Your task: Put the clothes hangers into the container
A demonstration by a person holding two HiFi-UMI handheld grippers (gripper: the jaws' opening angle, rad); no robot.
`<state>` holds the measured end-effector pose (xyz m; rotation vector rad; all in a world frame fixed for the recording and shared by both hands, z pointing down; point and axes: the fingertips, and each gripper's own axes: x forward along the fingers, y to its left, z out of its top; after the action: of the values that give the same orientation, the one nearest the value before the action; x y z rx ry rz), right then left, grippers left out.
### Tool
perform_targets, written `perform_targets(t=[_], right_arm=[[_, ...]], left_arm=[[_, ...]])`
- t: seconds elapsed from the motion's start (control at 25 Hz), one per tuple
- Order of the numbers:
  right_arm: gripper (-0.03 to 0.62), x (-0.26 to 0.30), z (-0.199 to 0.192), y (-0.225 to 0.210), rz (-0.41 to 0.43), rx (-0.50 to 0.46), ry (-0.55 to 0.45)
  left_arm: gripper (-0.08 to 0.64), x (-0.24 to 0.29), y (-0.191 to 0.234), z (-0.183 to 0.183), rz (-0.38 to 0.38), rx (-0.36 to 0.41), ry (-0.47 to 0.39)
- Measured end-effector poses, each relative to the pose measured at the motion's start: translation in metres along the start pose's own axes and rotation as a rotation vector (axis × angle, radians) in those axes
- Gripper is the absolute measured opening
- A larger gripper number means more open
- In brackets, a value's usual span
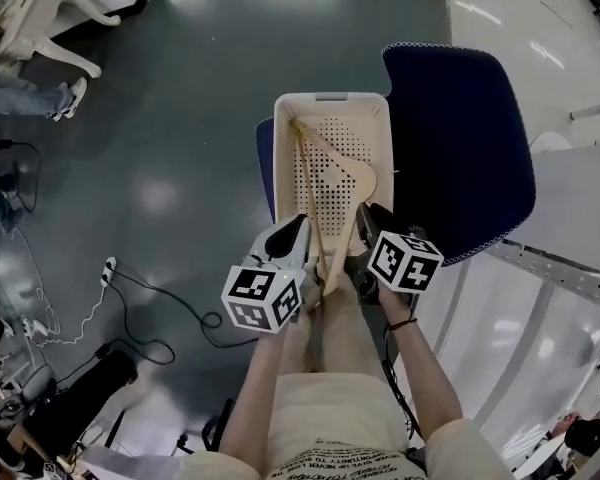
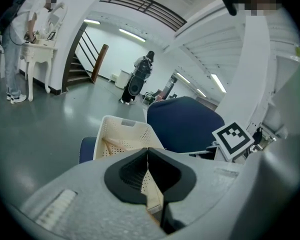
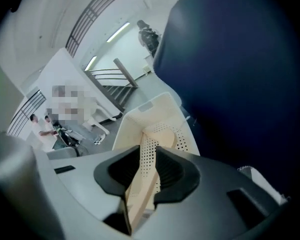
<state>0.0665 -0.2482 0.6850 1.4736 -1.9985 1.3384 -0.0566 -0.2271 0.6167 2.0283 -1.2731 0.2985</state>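
A cream perforated basket (image 1: pixel 330 99) stands on a dark blue chair (image 1: pixel 460 138). One wooden hanger (image 1: pixel 308 190) leans out of the basket toward me, its near end between my two grippers. A second wooden hanger (image 1: pixel 346 164) lies inside against the basket's bottom. My left gripper (image 1: pixel 298 226) is at the basket's near rim; in the left gripper view its tips (image 2: pixel 148 151) meet and wood (image 2: pixel 155 200) sits wedged deeper between the jaws. My right gripper (image 1: pixel 368 213) is beside it, and the hanger's bar (image 3: pixel 140 189) runs between its pads, which touch it on both sides.
Cables (image 1: pixel 130 298) trail over the grey floor at the left, beside dark equipment (image 1: pixel 70 398). White furniture (image 1: pixel 50 18) and a person's legs (image 1: pixel 40 98) are at the far left. A white structure (image 1: pixel 570 228) borders the chair on the right.
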Motion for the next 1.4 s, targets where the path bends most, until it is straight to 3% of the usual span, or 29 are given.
perform_targets(t=[0.28, 0.56, 1.16, 1.4], right_arm=[[0.019, -0.044, 0.029, 0.044, 0.095, -0.144, -0.055], [0.005, -0.079, 0.066, 0.085, 0.184, -0.262, -0.146], [0.003, -0.16, 0.15, 0.164, 0.327, -0.362, -0.38], [0.003, -0.193, 0.18, 0.182, 0.364, -0.398, -0.505]], left_arm=[[0.023, -0.031, -0.029, 0.031, -0.04, 0.072, -0.049], [0.023, -0.057, -0.056, 0.075, -0.087, 0.174, -0.124], [0.023, -0.107, -0.094, 0.176, -0.127, 0.323, -0.305], [0.023, -0.131, -0.098, 0.212, -0.125, 0.327, -0.408]])
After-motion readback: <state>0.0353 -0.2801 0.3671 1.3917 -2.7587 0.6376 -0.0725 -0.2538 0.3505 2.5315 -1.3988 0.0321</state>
